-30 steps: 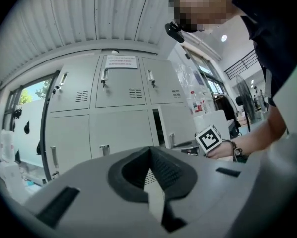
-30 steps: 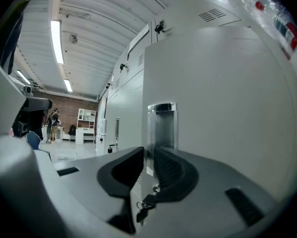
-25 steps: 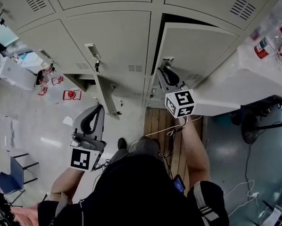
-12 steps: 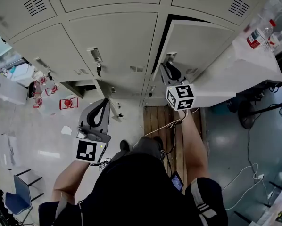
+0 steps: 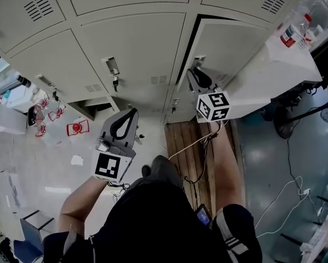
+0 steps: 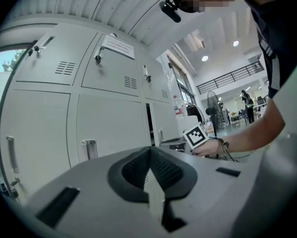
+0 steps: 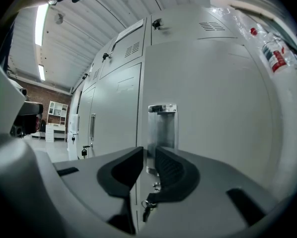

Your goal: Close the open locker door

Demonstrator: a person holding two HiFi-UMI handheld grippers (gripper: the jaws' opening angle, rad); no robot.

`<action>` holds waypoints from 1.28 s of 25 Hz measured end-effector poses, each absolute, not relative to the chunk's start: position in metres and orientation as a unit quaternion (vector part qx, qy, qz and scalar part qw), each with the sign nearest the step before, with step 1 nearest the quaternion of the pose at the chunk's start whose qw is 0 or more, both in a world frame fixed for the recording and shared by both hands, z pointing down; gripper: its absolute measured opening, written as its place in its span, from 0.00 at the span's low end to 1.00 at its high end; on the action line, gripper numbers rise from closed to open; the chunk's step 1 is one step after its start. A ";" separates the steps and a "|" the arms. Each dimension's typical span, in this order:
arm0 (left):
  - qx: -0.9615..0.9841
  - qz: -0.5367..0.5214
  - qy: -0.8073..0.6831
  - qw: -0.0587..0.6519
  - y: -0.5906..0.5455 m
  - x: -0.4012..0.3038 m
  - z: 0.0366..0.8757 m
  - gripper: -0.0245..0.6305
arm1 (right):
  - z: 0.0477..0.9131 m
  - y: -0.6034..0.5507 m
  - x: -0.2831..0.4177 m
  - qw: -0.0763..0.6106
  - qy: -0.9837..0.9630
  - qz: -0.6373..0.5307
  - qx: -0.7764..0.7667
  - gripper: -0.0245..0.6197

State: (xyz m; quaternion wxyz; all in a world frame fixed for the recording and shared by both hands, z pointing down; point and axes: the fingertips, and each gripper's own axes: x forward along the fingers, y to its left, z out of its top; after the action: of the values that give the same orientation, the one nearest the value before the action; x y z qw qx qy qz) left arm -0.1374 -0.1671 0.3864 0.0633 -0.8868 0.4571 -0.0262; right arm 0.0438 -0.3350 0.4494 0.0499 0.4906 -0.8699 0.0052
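Observation:
The open locker door (image 5: 235,45) stands ajar at the right of the beige locker bank, with a dark gap along its left edge. My right gripper (image 5: 195,75) is at the door's metal handle (image 5: 198,63). In the right gripper view its jaws (image 7: 149,165) stand narrowly apart around the lower end of the handle (image 7: 162,125), with the door face (image 7: 218,108) to the right and keys (image 7: 148,202) hanging below. My left gripper (image 5: 130,113) is held away from the lockers at lower left. Its pads (image 6: 161,170) meet with nothing between them.
A wooden pallet (image 5: 188,147) lies on the floor under the open door. A white cabinet (image 5: 279,70) with a bottle (image 5: 289,34) on top stands to the right. A low locker door (image 5: 95,100) hangs open at the left, and red items (image 5: 76,127) lie on the floor.
The left gripper has moved right, closer to the lockers. The dark gap beside the open door has narrowed. The right gripper stays at the handle.

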 end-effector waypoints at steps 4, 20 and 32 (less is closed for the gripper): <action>-0.893 -0.020 0.444 0.063 -0.176 -0.125 0.387 0.04 | 0.449 -0.337 0.043 0.054 -0.870 0.010 0.490 0.14; -0.891 -0.025 0.451 0.050 -0.203 -0.090 0.390 0.04 | 0.447 -0.344 0.046 0.079 -0.823 -0.023 0.561 0.12; -0.886 -0.031 0.460 0.046 -0.204 -0.084 0.389 0.04 | 0.442 -0.348 0.041 0.113 -0.796 -0.060 0.591 0.13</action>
State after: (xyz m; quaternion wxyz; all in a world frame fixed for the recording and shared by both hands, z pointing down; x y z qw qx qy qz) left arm -0.0838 -0.2037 0.3893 0.0460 -0.8863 0.4599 -0.0310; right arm 0.0406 -0.3482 0.4420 0.1134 0.5912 -0.7962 -0.0601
